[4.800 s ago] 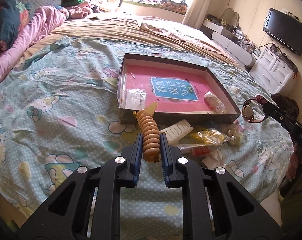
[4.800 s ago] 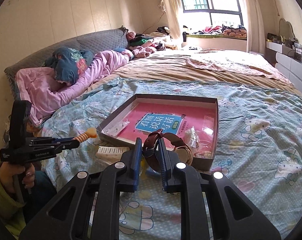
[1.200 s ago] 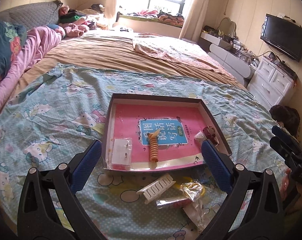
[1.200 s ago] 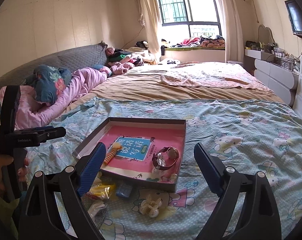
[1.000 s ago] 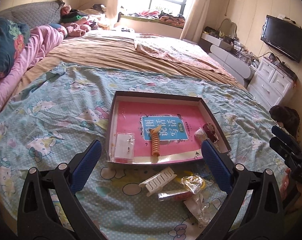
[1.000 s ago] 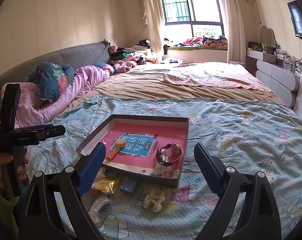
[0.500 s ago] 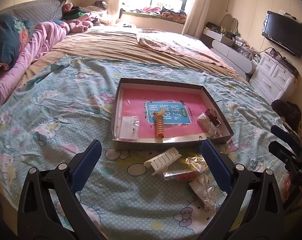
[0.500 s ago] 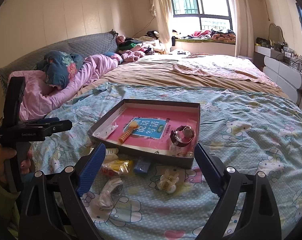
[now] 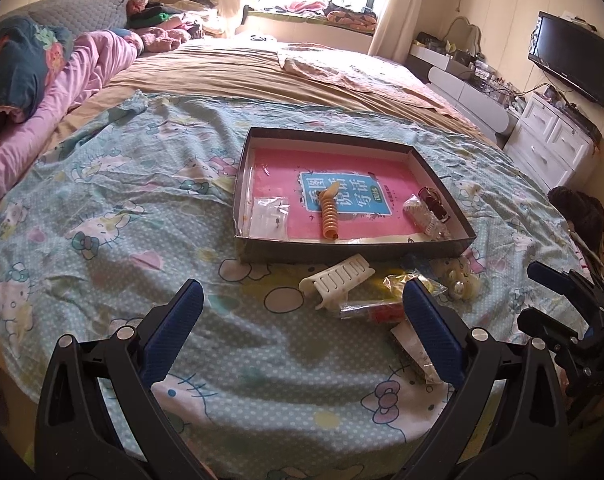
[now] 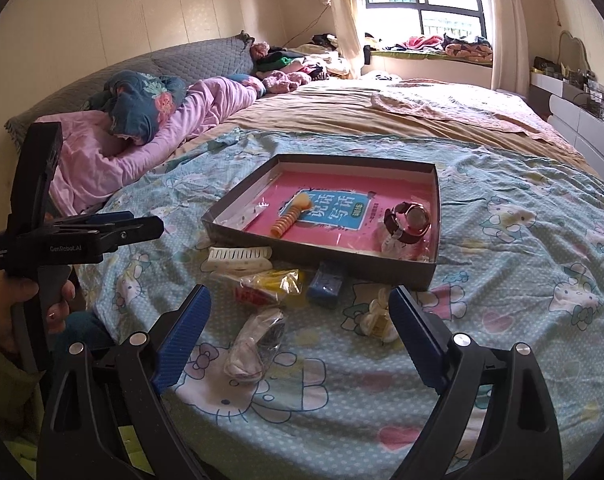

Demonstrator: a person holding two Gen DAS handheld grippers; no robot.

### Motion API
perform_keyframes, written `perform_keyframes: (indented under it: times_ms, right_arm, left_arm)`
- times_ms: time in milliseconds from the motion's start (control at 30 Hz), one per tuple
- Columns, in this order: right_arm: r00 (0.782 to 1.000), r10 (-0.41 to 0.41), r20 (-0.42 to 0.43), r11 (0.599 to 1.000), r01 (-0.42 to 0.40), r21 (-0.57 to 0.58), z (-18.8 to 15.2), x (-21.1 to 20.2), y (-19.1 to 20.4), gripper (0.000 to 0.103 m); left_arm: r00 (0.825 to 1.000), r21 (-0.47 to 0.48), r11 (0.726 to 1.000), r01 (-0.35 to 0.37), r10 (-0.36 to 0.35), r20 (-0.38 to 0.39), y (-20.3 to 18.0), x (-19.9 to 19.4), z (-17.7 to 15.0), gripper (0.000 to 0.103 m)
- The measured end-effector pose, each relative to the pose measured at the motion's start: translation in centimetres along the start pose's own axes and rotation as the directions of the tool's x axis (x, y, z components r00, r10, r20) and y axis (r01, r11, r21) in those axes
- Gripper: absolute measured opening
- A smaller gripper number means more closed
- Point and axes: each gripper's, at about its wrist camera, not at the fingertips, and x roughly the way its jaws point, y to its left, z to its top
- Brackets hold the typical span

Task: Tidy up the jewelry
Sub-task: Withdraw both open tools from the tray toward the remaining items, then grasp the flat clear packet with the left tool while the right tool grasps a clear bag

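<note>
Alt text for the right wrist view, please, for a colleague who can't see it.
Open right claw hovers over a bedspread strewn with hair clips and packets, facing a shallow box holding a wristwatch and orange spiral hair tie.

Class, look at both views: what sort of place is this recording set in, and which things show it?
Most likely a home bedroom. The work surface is a large bed with a cartoon-print sheet, pillows and a pink quilt lie at its head, and a wall television hangs over white drawers.
</note>
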Motion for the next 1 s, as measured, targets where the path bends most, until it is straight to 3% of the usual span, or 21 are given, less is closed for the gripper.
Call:
perform_keyframes:
  times_ms: [267,700,1000]
  right_arm:
    - [0.998,0.021,-0.059,1.000,-0.021,0.001,-1.5,1.6,0.9,0.090]
    - [0.987,0.043,-0.155,0.999,-0.046,-0.020,-4.0,5.6,2.8,0.090]
    - [0.984,0.022,-0.178,0.999,-0.029,-0.038,-5.0,8.1,3.2,0.071]
  left_arm:
    - [1.000,-0.007,1.000,-0.010,0.010,-0.028,0.7,0.4,-0.9,0.093]
    - [0.992,-0.051,0.998,0.045,-0.051,-0.120,1.4,2.9,-2.9,0.093]
    - [0.980,-0.044,0.994,0.105,-0.111,-0.163,0.2,4.1,-3.5,0.092]
